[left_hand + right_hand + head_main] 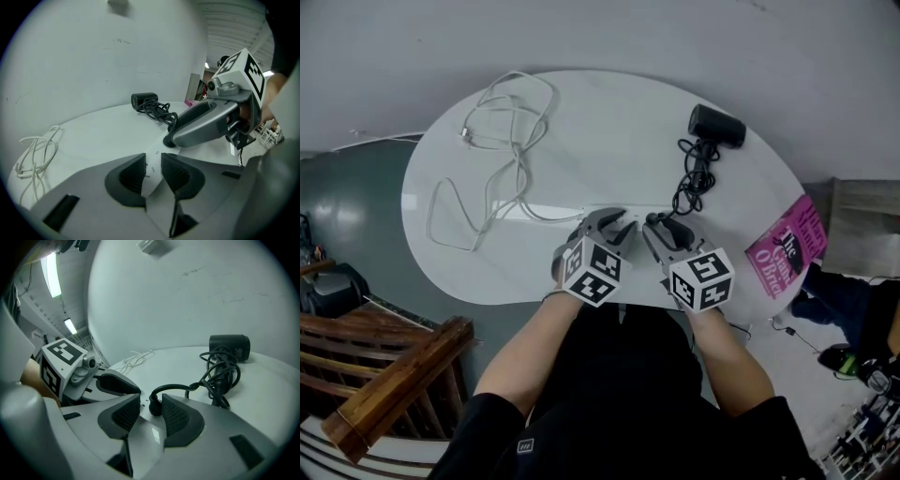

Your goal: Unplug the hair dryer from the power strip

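Observation:
The black hair dryer (717, 125) lies at the far right of the white oval table (609, 122), and its black cord (694, 178) runs toward me. The cord's plug (153, 405) stands in the white power strip (154, 157). My right gripper (151, 414) is open: the plug sits between its pads, close to the right one, with a gap on the left. My left gripper (153, 172) is shut on the power strip, which fills the space between its pads. In the head view, the left gripper (619, 225) and right gripper (658, 225) sit side by side at the table's near middle.
A loose white cable (511, 141) sprawls over the left half of the table. A pink book (787, 246) overhangs the table's right edge. Dark wooden furniture (384, 375) stands at lower left beside the person. A grey wall lies behind the table.

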The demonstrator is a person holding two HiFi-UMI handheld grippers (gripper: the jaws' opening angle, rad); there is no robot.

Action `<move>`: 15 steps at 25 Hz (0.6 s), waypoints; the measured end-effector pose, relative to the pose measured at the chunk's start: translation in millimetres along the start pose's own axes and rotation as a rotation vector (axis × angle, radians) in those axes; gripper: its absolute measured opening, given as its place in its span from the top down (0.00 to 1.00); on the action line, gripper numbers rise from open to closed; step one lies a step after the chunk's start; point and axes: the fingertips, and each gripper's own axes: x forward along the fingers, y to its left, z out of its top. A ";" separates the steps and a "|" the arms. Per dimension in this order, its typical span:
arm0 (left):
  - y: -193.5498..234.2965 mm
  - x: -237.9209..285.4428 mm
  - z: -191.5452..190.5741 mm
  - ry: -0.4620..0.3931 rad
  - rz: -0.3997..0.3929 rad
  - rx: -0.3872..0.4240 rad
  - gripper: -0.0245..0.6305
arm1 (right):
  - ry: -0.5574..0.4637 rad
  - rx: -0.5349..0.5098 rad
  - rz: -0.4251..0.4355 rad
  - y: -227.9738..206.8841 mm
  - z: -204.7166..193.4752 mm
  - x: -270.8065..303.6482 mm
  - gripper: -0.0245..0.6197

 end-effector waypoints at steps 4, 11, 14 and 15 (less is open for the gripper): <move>1.8 0.6 0.4 -0.010 0.012 -0.015 0.80 | 0.035 -0.129 -0.075 -2.6 -2.7 9.0 0.73; 3.7 1.0 -0.3 -0.007 0.006 -0.040 0.82 | 0.056 -0.247 -0.108 -2.2 -1.8 7.3 0.80; 6.0 1.7 -0.2 -0.007 0.005 -0.064 0.85 | 0.040 -0.252 -0.102 0.3 4.7 6.3 0.84; 6.5 1.8 -0.3 -0.006 0.004 -0.070 0.85 | 0.041 -0.249 -0.099 0.5 5.6 6.8 0.84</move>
